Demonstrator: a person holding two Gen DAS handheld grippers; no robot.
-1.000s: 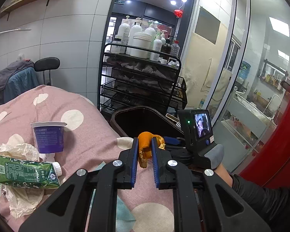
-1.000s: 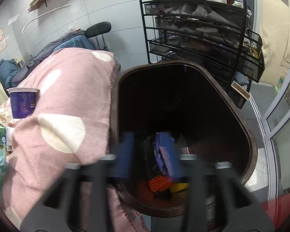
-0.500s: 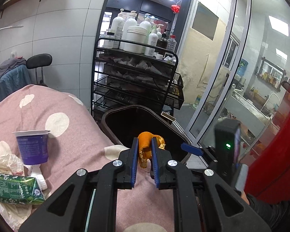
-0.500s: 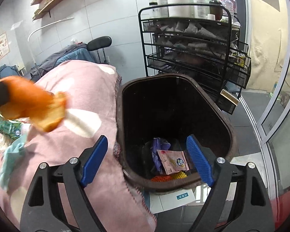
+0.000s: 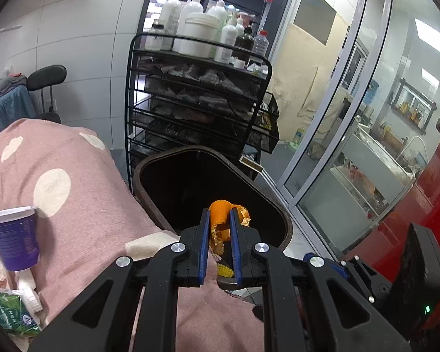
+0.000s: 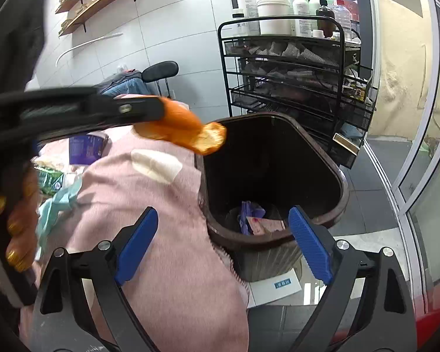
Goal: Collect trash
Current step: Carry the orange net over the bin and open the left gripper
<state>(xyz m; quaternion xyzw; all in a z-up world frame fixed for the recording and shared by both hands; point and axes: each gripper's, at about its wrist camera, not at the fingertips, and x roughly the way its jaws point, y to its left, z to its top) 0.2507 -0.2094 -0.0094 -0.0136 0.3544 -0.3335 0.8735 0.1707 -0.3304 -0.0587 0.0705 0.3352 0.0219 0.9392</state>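
Your left gripper [image 5: 220,223] is clamped on a curled piece of orange peel [image 5: 221,220]; its blue-padded jaws stand nearly together, with the peel pinched between them and projecting past the tips. In the left wrist view the peel sits over the near rim of the dark brown plastic trash bin [image 5: 267,202]. In the right wrist view the same peel [image 6: 187,132] is above the left edge of the bin [image 6: 331,176], at the boundary with the pink blanket with cream spots [image 6: 161,205].

Your right gripper [image 6: 223,240] is empty. Its jaws are opening and already stand wide apart, with nothing between the blue pads. It is positioned above the near rim of the bin, pointing down into it.

Inside the bin, at the bottom, lie a crumpled purple wrapper [image 6: 250,212] and a pink packet [image 6: 267,224], touching each other.

Remaining trash on the blanket, to the left:
- An upright purple plastic cup with a white rim [image 5: 13,236].
- A green drink carton with a white cap [image 5: 8,311], lying on its side below the cup.
- A crumpled light teal cloth or tissue [image 6: 58,208], near the hand [image 6: 17,220] holding the left gripper.

Behind the bin stands a black wire shelf cart [image 5: 196,105], its top tier loaded with white pump bottles [image 5: 190,14].
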